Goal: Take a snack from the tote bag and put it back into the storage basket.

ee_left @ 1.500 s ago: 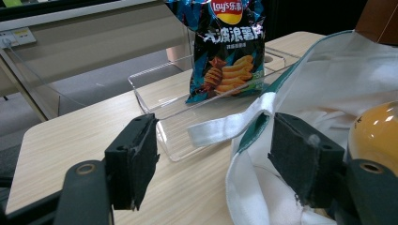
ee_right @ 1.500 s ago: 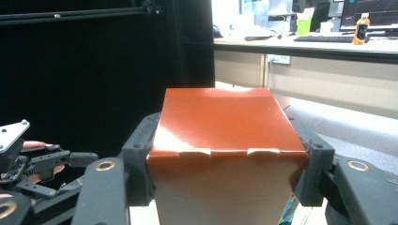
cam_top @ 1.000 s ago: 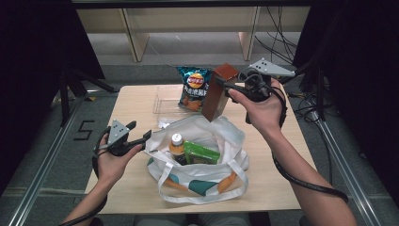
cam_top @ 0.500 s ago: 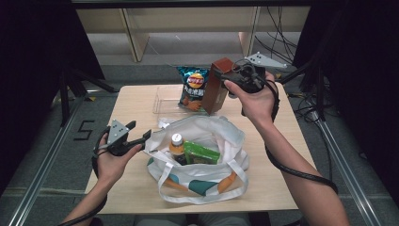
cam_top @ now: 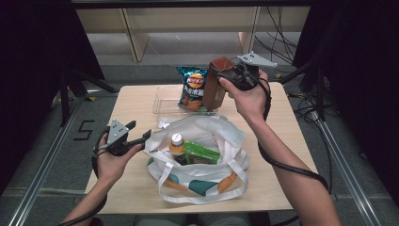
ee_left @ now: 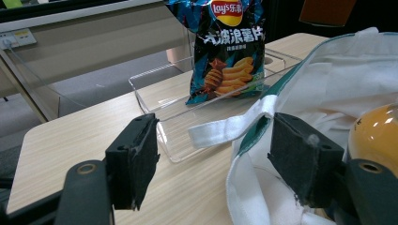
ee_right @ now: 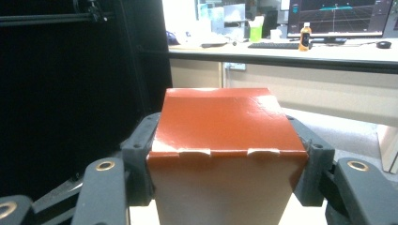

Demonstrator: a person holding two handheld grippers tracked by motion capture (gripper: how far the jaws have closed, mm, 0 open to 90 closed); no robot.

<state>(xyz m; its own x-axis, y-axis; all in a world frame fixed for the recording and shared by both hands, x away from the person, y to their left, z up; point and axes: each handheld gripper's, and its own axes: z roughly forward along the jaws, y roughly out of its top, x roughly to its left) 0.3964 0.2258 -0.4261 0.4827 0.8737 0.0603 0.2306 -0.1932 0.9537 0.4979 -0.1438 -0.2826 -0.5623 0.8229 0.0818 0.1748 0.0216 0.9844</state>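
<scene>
My right gripper (cam_top: 229, 77) is shut on a reddish-brown carton (cam_top: 216, 87), held upright in the air over the far side of the table, right beside a blue chips bag (cam_top: 193, 86). In the right gripper view the carton (ee_right: 225, 187) sits squeezed between both jaws of that gripper (ee_right: 225, 150). My left gripper (cam_top: 140, 137) is open at the left rim of a white tote bag (cam_top: 221, 129). In the left gripper view the bag's edge and strap (ee_left: 225, 131) lie between and beyond the jaws of the left gripper (ee_left: 218, 159). An orange drink bottle (cam_top: 176, 143) and a green packet (cam_top: 201, 153) stand inside the bag.
A clear plastic tray (cam_top: 163, 101) lies on the far left part of the table, with the chips bag (ee_left: 230, 51) leaning in it. The wooden table (cam_top: 282, 155) has bare surface to the right and front of the bag. Dark frames flank the table.
My right gripper has carried the carton farther back and a little left, toward the chips bag, turning it more upright. The left gripper has stayed where it was.
</scene>
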